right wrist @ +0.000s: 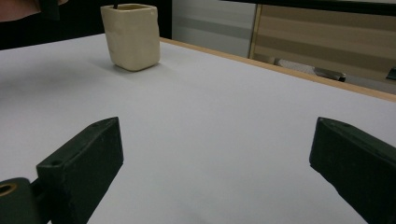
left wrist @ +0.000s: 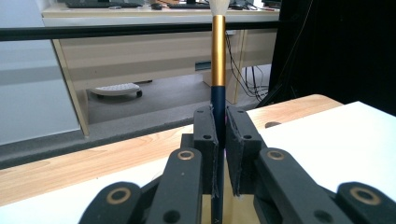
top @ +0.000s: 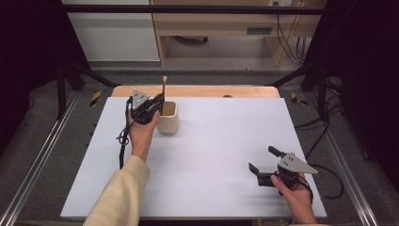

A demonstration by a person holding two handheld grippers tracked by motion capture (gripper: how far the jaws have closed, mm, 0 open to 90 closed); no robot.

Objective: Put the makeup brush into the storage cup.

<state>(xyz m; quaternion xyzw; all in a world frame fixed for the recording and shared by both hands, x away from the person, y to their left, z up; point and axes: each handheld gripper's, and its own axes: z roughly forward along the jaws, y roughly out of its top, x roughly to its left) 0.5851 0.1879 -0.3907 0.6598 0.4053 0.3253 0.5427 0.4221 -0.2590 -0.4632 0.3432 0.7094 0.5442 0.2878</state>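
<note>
Two grippers on the white table (top: pixel 211 155) here. The left gripper (top: pixel 157 104) is at the far left, jaws pinched tight on a brush (left wrist: pixel 218 70) — dark blue handle, gold ferrule, pale bristles up top — held upright with its lower end inside the cream cup (top: pixel 168 117) just to the gripper's right. The right gripper (top: pixel 264 162) sits near the right corner, jaws spread wide over bare tabletop — well apart from the cup.
</note>
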